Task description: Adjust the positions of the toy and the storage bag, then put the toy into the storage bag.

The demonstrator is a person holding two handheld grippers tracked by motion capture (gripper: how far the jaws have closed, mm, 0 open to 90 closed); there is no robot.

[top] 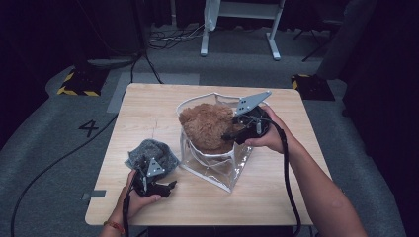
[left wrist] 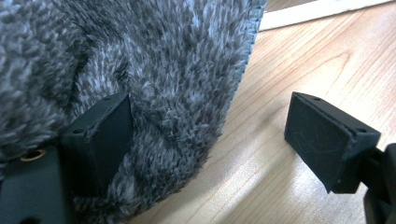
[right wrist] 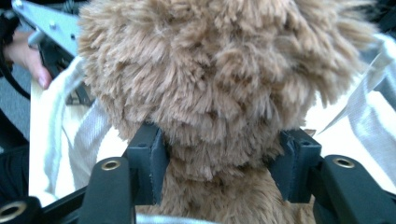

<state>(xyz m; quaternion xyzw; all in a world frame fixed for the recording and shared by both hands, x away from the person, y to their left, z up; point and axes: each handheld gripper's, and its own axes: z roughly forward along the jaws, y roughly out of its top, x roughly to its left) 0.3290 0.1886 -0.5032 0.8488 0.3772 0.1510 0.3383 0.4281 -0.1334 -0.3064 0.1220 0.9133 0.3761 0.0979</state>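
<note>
So, rough notes from where I stood:

Step in hand: looked like the brown plush toy (top: 206, 127) was being gripped while it sat in the clear bag (top: 217, 170), either going in or coming out; I couldn't tell which.

Right gripper (top: 228, 135): jaws partly closed, one on each side of a narrow part of the plush toy (right wrist: 219, 88), pads sunk into the fur, so I'd call that a grip.

Plush toy position: bulging out of the bag's open top at mid-table, white trim of the bag around it.

Left gripper (top: 173, 185): jaws stood wide open, holding nothing. One jaw sat against the grey fuzzy cloth (left wrist: 116, 70), the other was over bare table (left wrist: 299, 60).

Grey cloth: crumpled on the table (top: 148, 106), just left of the bag (top: 150, 153).

Next move: probably needed a steady hold on the toy, and the left gripper pinning the floppy bag so it wouldn't drag along.
</note>
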